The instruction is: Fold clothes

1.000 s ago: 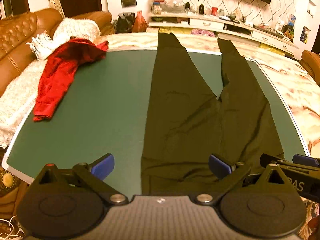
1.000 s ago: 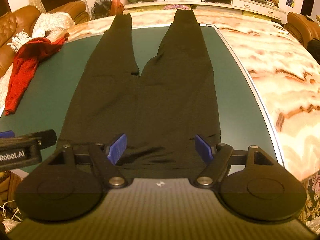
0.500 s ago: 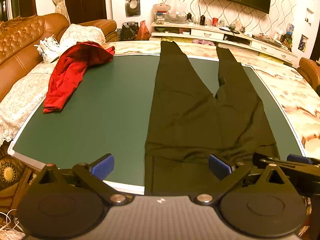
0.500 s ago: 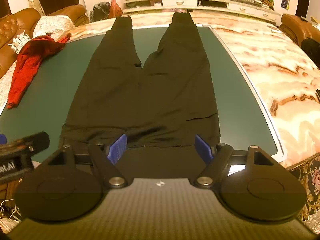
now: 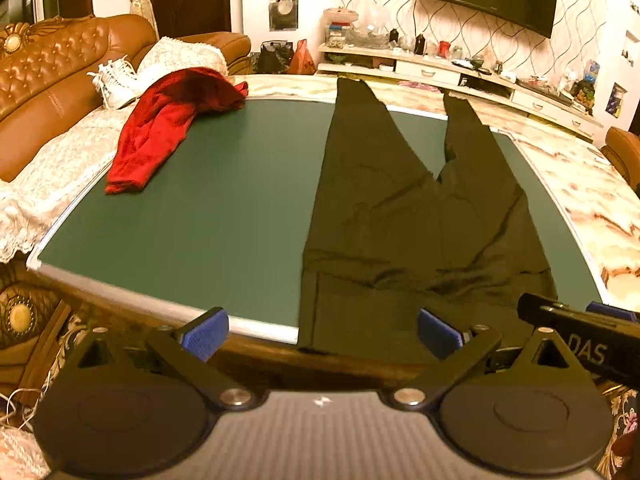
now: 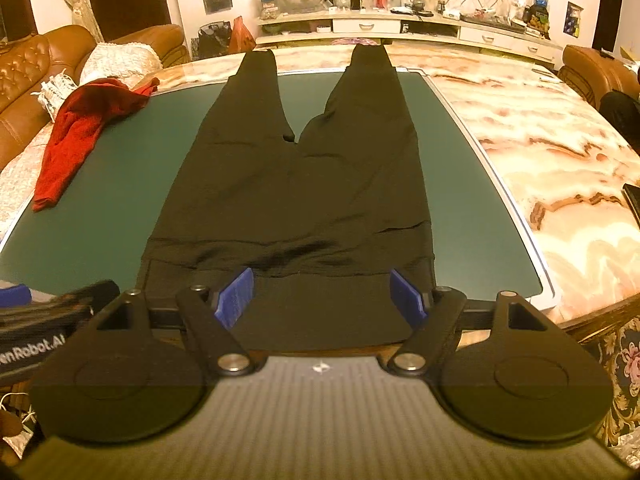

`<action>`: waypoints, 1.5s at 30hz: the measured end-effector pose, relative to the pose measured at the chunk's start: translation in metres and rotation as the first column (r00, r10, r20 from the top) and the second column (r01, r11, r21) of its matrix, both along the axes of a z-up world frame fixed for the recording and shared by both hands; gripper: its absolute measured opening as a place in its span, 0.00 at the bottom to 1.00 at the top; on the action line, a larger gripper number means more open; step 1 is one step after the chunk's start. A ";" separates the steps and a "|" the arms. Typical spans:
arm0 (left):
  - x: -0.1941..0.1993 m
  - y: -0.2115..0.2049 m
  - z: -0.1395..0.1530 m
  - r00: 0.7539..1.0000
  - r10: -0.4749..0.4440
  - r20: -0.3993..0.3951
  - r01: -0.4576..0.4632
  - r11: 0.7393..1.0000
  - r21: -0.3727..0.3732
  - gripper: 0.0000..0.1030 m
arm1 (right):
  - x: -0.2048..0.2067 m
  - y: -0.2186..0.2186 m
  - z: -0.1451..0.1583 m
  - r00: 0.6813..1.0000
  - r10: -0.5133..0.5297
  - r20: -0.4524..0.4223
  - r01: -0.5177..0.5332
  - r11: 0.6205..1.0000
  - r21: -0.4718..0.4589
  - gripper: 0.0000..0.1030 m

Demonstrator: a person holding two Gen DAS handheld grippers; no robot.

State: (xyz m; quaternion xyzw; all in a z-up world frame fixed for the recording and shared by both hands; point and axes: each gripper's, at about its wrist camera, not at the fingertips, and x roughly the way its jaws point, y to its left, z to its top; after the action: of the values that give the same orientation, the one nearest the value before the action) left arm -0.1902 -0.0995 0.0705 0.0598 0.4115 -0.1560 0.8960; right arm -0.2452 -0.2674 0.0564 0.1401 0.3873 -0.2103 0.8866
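Black trousers point(image 5: 404, 216) lie flat on the green table mat point(image 5: 224, 208), legs pointing away, waistband hanging over the near edge. They also show in the right wrist view point(image 6: 296, 184). My left gripper point(image 5: 320, 334) is open and empty, off the near edge by the waistband's left corner. My right gripper point(image 6: 322, 296) is open and empty, just in front of the hanging waistband. A red garment point(image 5: 160, 128) lies crumpled at the mat's far left.
A brown leather sofa point(image 5: 48, 92) with white lace cover and white shoes point(image 5: 116, 84) stands left. The marble tabletop point(image 6: 540, 152) extends right of the mat. A TV shelf point(image 6: 400, 26) with clutter lines the far wall.
Both grippers have pulled back toward the near table edge and risen slightly. The waistband now hangs over the edge. Both stay open.
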 end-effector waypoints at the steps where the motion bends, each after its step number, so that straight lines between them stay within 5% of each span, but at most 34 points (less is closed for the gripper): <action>1: -0.002 0.001 -0.002 1.000 -0.002 -0.003 0.002 1.000 0.005 1.00 | -0.002 0.001 0.000 1.000 0.000 0.003 0.000 1.000 0.001 0.81; 15: -0.035 0.004 -0.005 0.997 -0.066 0.038 0.065 0.997 0.033 1.00 | -0.036 0.016 -0.010 1.000 0.002 0.011 -0.002 1.000 0.010 0.81; 45: -0.066 0.051 -0.002 0.997 -0.012 0.082 0.016 0.999 -0.049 1.00 | -0.068 0.049 -0.016 1.000 0.003 0.021 -0.003 1.000 -0.017 0.81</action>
State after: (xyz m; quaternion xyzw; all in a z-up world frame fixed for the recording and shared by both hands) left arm -0.2559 -0.0481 0.0682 0.0466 0.3702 -0.1702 0.9120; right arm -0.3137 -0.2180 0.0404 0.1343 0.3767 -0.2108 0.8920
